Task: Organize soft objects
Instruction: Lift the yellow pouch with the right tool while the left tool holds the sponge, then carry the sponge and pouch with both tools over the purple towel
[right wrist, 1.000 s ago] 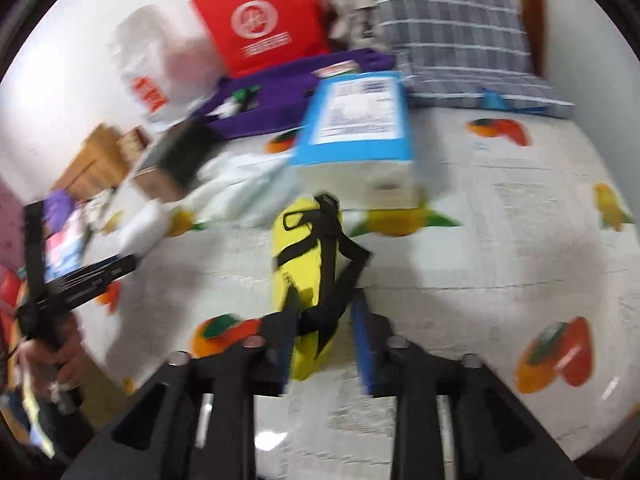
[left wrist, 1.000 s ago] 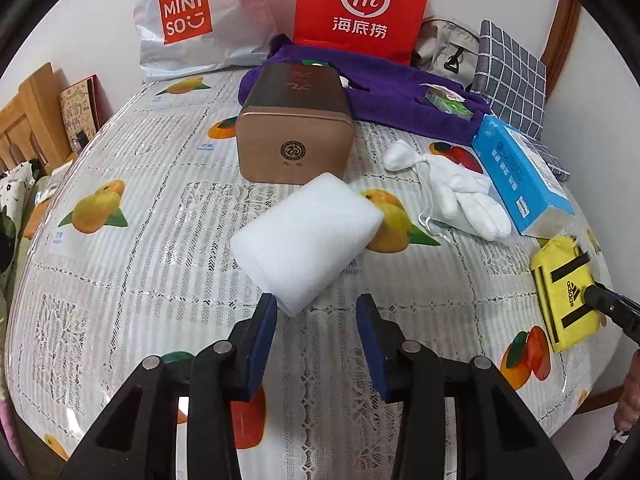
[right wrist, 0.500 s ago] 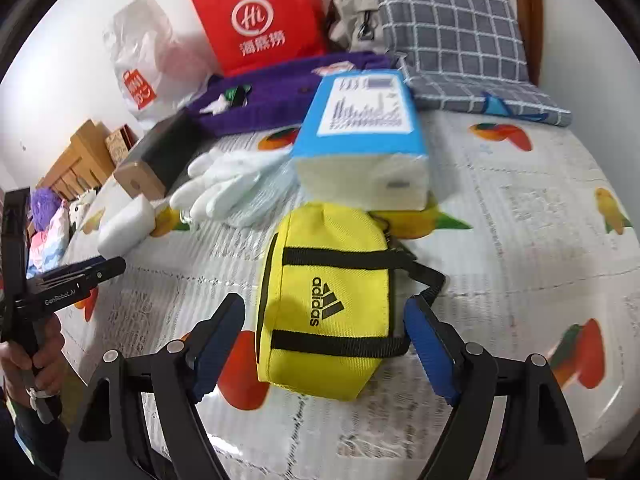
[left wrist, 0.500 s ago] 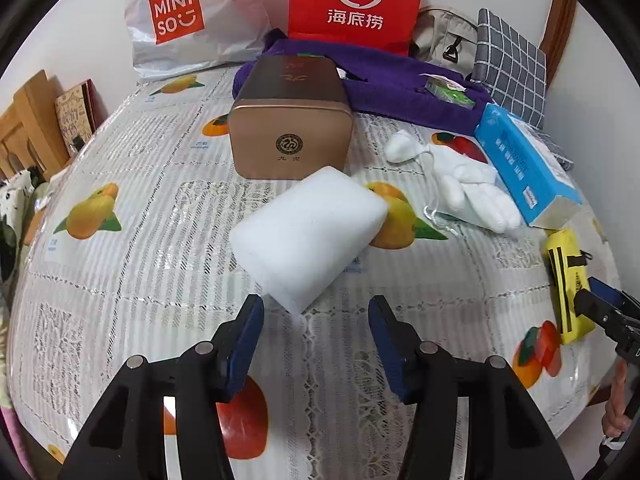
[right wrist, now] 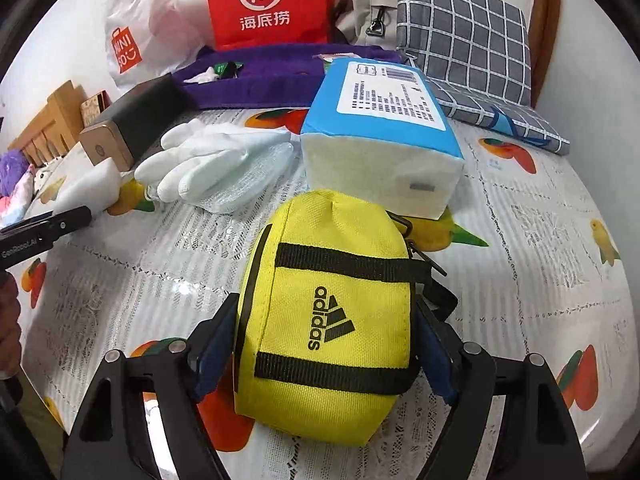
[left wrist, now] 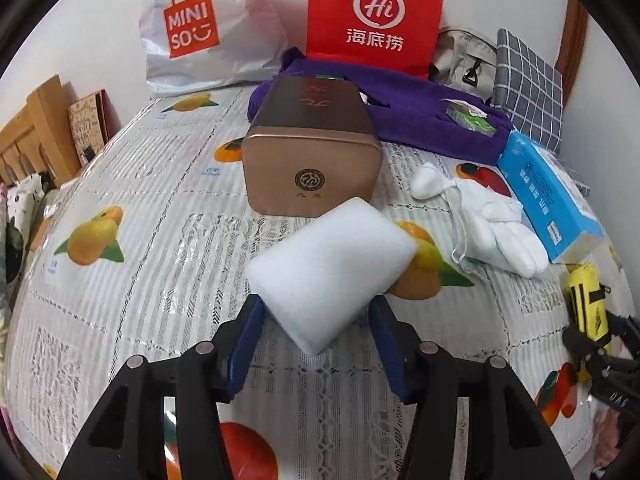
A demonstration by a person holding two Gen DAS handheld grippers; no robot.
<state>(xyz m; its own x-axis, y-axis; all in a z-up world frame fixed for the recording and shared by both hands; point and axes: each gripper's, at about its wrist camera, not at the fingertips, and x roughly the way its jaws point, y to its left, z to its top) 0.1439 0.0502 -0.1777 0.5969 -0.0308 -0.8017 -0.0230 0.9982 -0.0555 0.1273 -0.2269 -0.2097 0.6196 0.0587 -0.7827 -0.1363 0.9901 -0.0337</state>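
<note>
Jaws closing: our right gripper (right wrist: 326,354) is squeezing in around the yellow Adidas pouch (right wrist: 326,316). Our left gripper (left wrist: 316,346) is sitting half-open, straddling the white foam block (left wrist: 332,270), not gripping.

Sponge block (left wrist: 334,270) on the table (left wrist: 132,280), just before the tin box (left wrist: 312,160), with gloves (left wrist: 492,228) to its right. Further right, tissue pack (right wrist: 384,136) behind and touching the pouch (right wrist: 332,312). Behind all these, towel (left wrist: 420,108), two shopping bags, cushion (right wrist: 460,28).
</note>
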